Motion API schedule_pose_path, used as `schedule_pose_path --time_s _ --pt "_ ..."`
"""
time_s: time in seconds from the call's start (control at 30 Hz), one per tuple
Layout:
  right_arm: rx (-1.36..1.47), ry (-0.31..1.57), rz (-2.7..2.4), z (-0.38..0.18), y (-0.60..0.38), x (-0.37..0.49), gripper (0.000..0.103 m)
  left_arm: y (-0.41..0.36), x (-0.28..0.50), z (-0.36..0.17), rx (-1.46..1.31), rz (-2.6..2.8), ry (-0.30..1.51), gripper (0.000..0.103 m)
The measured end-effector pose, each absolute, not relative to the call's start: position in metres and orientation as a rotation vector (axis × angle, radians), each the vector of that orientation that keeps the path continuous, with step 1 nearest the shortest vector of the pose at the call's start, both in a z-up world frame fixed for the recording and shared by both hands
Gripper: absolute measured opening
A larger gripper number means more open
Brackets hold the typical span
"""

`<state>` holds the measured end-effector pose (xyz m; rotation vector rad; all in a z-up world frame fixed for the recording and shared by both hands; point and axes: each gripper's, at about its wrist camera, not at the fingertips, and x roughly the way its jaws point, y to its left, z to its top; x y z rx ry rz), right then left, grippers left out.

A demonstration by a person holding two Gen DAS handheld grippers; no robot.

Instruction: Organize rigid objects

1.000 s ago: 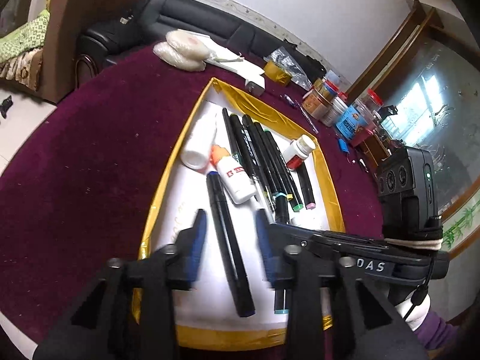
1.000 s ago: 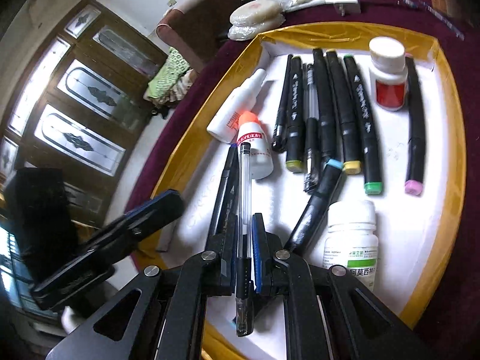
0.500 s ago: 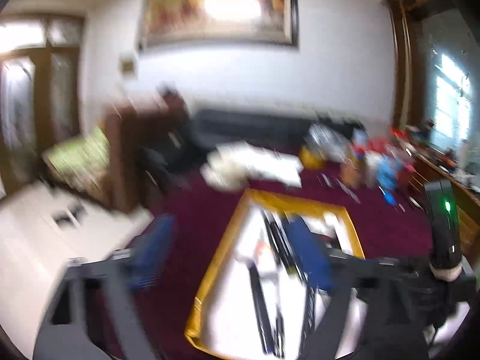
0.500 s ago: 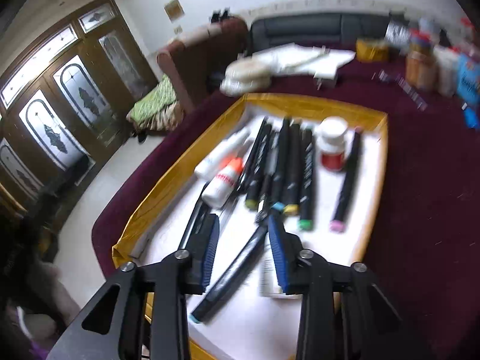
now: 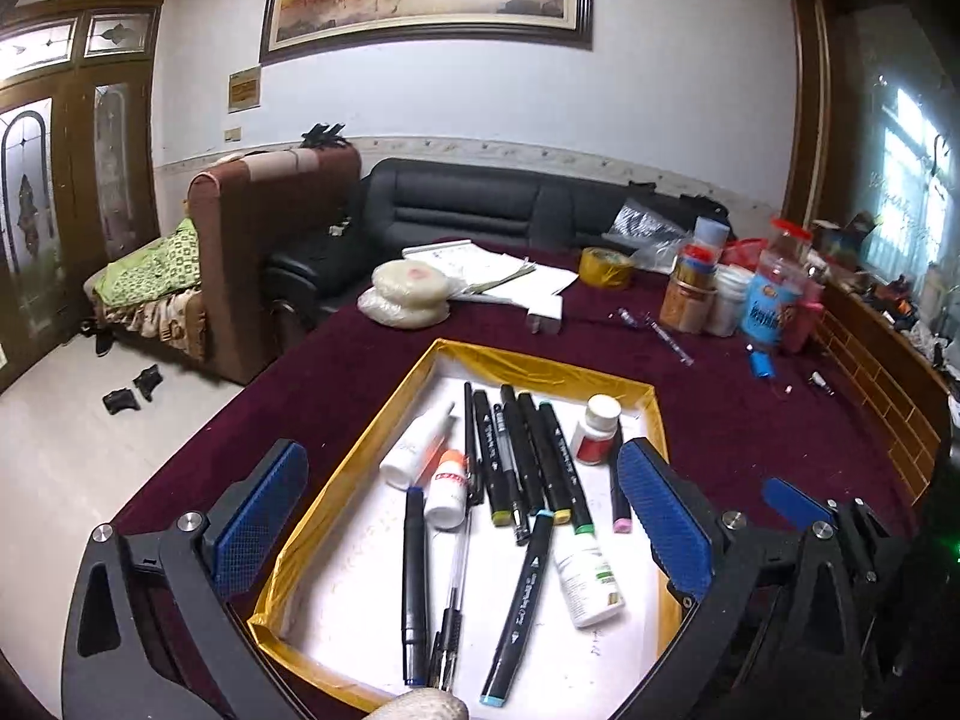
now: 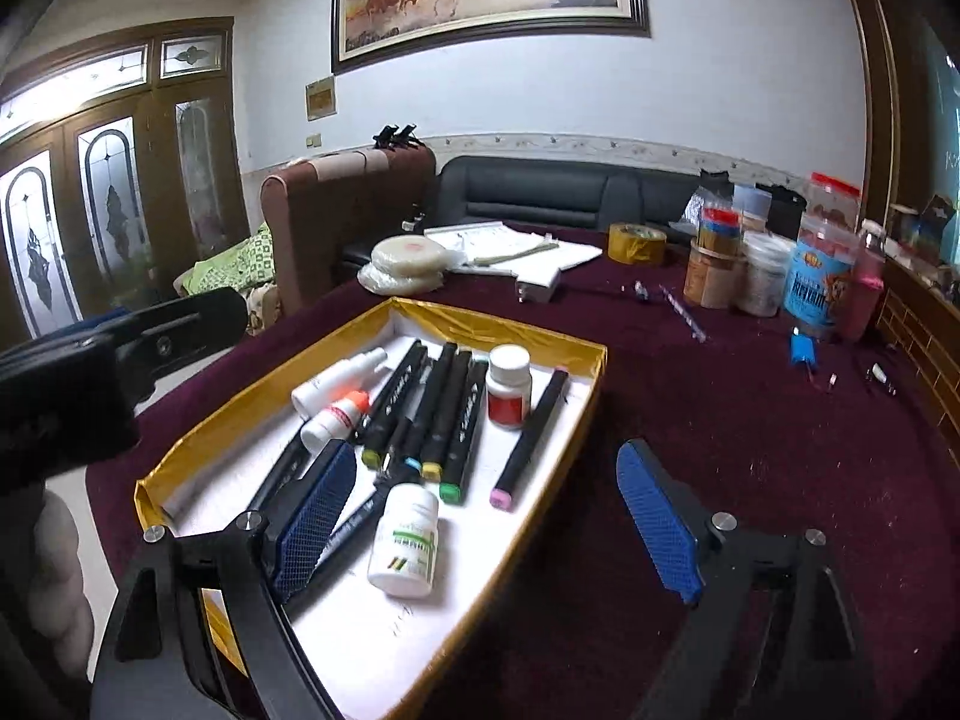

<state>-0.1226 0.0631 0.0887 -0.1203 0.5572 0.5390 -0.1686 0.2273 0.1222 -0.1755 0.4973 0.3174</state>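
Below parted jaws: tray (image 5: 543, 363) (pens inside).

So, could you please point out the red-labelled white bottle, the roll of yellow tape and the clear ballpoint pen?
Red-labelled white bottle (image 6: 509, 405): right wrist view, on its red label.
Roll of yellow tape (image 5: 605, 268): left wrist view, outer side.
Clear ballpoint pen (image 5: 457, 564): left wrist view, mid-barrel.

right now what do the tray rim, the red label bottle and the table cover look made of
Tray rim: looks like glossy gold foil or paper, creased and reflective. Red label bottle: apparently smooth white plastic, with a matte screw cap. Table cover: maroon, fuzzy, lint-flecked, probably velvety fabric.
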Motion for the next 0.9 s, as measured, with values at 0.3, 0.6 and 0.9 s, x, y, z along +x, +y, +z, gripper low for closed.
schedule_pose_path --time_s 0.3,0.6,0.9 --pt "-0.179 0.555 0.548 0.079 0.066 -0.13 0.086 0.223 -0.165 0.113 -0.182 0.386 0.563 0.103" --pt "-0.243 0.547 0.556 0.076 0.079 -0.138 0.086 0.228 -0.161 0.103 -0.178 0.422 0.596 0.103" --pt "-0.264 0.561 0.573 0.075 0.089 -0.142 0.086 0.233 -0.164 0.1 -0.164 0.444 0.607 0.103"
